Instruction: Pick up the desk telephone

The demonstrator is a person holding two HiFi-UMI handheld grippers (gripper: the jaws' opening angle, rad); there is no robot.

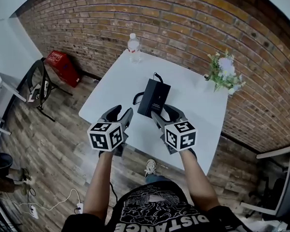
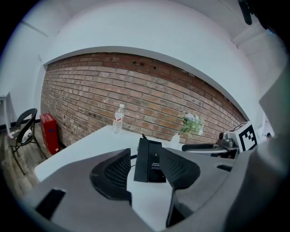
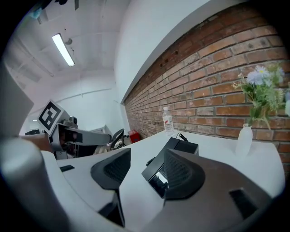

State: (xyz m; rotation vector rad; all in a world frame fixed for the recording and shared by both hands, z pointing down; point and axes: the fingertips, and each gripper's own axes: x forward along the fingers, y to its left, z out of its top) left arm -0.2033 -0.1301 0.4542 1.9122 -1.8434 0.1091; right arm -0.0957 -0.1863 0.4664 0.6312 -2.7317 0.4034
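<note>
- Head view: from above the person, facing steeply down on the white table; left gripper and right gripper near frame centre.
- Left gripper view: low at the table's near edge, facing the brick wall.
- Right gripper view: equally low, angled leftward along the wall.
- Shared by all three: desk telephone, water bottle, flowers.

- "DISTANCE" in white capitals across the person's black shirt, upside down in the head view
- small pale print on the desk telephone, too small to read
- red label on the water bottle, lettering illegible
</note>
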